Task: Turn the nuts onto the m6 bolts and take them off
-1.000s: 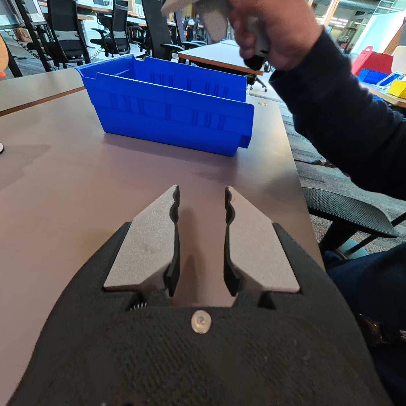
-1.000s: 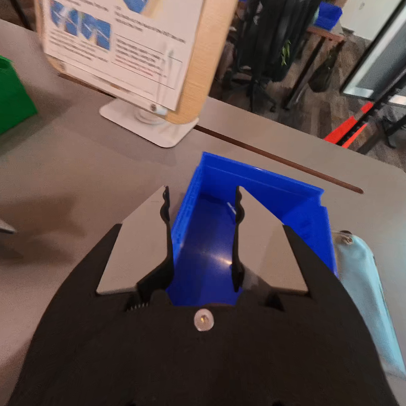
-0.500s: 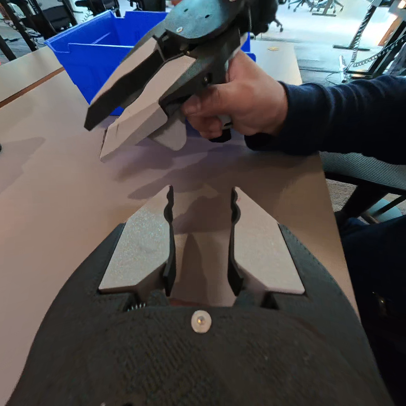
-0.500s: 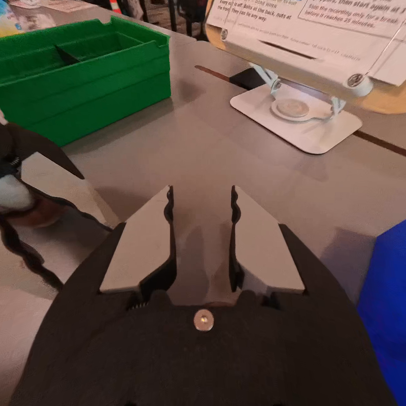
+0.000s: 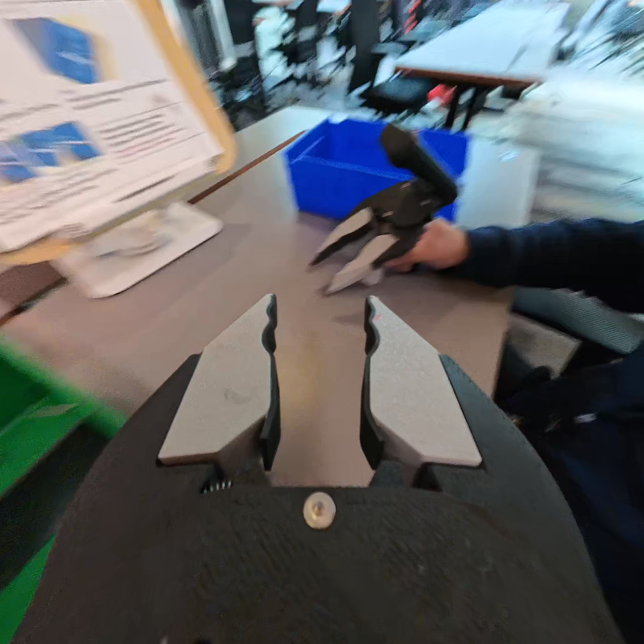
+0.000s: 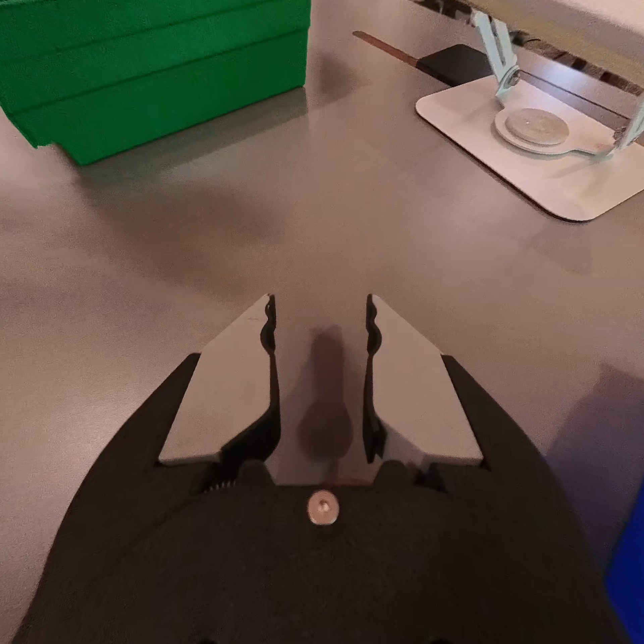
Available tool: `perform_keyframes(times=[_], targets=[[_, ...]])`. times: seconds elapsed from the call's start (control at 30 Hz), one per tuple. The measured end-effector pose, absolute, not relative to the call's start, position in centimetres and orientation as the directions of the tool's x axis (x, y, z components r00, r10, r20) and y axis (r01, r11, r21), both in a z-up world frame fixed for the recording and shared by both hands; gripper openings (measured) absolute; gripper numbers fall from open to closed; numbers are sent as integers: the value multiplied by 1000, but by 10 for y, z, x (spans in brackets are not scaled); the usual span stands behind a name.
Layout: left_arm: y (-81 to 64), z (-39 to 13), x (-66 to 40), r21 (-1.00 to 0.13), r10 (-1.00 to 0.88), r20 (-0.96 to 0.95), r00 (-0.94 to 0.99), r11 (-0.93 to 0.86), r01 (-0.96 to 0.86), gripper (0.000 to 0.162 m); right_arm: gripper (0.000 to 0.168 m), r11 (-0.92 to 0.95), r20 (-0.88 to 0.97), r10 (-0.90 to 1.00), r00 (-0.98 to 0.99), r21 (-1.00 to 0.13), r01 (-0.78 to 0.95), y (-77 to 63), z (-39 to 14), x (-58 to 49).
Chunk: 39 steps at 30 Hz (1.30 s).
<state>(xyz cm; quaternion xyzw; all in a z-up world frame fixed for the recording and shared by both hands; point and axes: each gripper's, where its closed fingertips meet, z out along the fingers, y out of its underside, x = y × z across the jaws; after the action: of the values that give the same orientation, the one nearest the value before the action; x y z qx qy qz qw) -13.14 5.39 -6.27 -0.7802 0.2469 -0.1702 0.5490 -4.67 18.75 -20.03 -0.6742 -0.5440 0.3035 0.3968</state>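
No nuts or bolts show in either view. My left gripper (image 5: 320, 303) is open and empty above the grey table (image 5: 244, 278). My right gripper (image 6: 320, 303) is open and empty, low over bare table (image 6: 313, 226). In the left wrist view the right gripper (image 5: 322, 277) shows ahead, held by a hand (image 5: 435, 244), tips down near the table. A blue bin (image 5: 348, 174) stands behind it. A green bin (image 6: 139, 69) stands at the far left of the right wrist view and also at the lower left of the left wrist view (image 5: 31, 418).
A sheet holder (image 5: 87, 115) on a white base (image 6: 522, 146) stands at the back of the table. A dark sleeve (image 5: 557, 258) reaches in from the right. The table's right edge (image 5: 501, 331) is near. Chairs and other tables stand beyond. The tips of one gripper are about 20 centimetres away from the tips of the other.
My left gripper has swung left, bringing the sheet holder and green bin into view. My right gripper has moved from over the blue bin down to the bare table between the bins.
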Motion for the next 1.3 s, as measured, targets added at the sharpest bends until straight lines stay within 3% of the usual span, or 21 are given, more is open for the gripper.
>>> perform_keyframes(times=[0.07, 0.1, 0.23, 0.3, 0.47, 0.53, 0.73, 0.97, 1.13, 1.3], targets=[[48, -58, -199, -873, -454, -107, 885, -383, -302, 47, 49, -89, 15, 980, 200, -860, 502, 182, -203, -50], [45, -64, -233, -812, -423, -150, 894, -463, -355, 36, 49, -91, 6, 982, 191, -862, 499, 179, -203, -51], [39, -115, -351, -467, -375, -302, 876, -743, -479, 34, 48, -110, -25, 983, 180, -869, 482, 176, -203, -54], [39, -143, -388, -281, -424, -391, 817, -791, -544, 33, 48, -107, -21, 983, 183, -873, 475, 177, -202, -53], [18, -204, -426, 162, -657, -345, 670, -745, -647, 37, 48, -119, -30, 980, 197, -880, 460, 178, -200, -51], [13, -219, -439, 273, -710, -318, 629, -704, -656, 34, 48, -124, -37, 980, 194, -882, 456, 177, -199, -52], [17, -234, -446, 356, -755, -226, 616, -652, -669, 35, 48, -116, -42, 985, 165, -875, 470, 170, -201, -54], [13, -237, -467, 520, -816, -166, 554, -549, -654, 27, 48, -143, -96, 988, 124, -873, 466, 158, -199, -56], [18, -237, -475, 525, -847, -154, 509, -506, -684, 23, 48, -132, -96, 990, 100, -873, 470, 152, -198, -57], [21, -238, -478, 537, -867, -167, 469, -479, -694, 8, 47, -136, -109, 990, 85, -871, 471, 148, -198, -58]])
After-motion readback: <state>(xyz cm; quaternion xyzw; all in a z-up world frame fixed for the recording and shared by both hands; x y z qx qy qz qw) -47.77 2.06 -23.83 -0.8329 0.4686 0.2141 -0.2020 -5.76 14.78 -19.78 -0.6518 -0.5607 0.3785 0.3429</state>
